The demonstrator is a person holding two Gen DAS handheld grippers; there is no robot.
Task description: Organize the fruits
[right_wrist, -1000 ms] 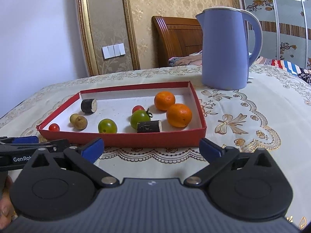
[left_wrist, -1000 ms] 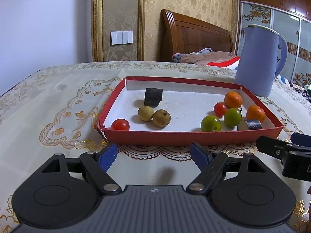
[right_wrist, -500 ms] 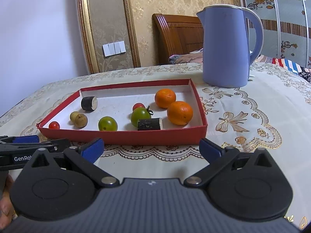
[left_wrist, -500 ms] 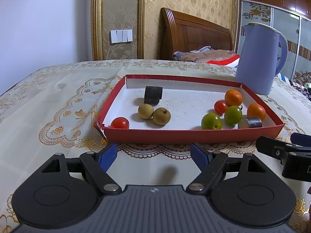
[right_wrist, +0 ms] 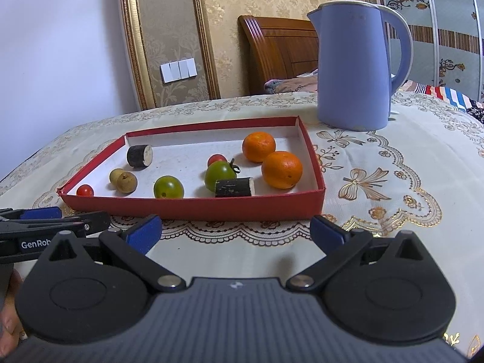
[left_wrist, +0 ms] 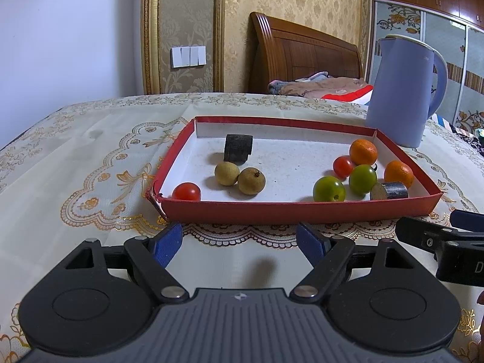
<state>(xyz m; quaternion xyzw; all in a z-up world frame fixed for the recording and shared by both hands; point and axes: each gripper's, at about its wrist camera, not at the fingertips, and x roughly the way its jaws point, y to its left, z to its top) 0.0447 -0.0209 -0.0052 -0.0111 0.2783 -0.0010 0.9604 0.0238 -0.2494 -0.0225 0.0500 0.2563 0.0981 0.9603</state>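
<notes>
A red-rimmed tray [left_wrist: 302, 211] [right_wrist: 193, 208] lies on the tablecloth and holds the fruit. At its left are a red tomato [left_wrist: 186, 191] [right_wrist: 85, 190], two longans [left_wrist: 251, 180] [right_wrist: 126, 181] and a dark cylinder [left_wrist: 238, 148] [right_wrist: 139, 156]. At its right are two oranges [left_wrist: 363, 152] [right_wrist: 282, 169], two green tomatoes [left_wrist: 328, 189] [right_wrist: 168, 187], a small red tomato [left_wrist: 342, 166] [right_wrist: 216, 159] and a second dark cylinder [left_wrist: 389, 191] [right_wrist: 234, 187]. My left gripper [left_wrist: 240, 240] is open and empty in front of the tray. My right gripper [right_wrist: 236, 231] is open and empty too.
A blue kettle [left_wrist: 405, 90] [right_wrist: 354, 69] stands behind the tray's right side. A wooden headboard [left_wrist: 302, 57] and bedding lie beyond the table. The lace-patterned cloth [right_wrist: 393, 175] covers the table right of the tray.
Both grippers have drawn back slightly from the tray and tilted a little; the tray looks a bit farther. Nothing in the tray has moved.
</notes>
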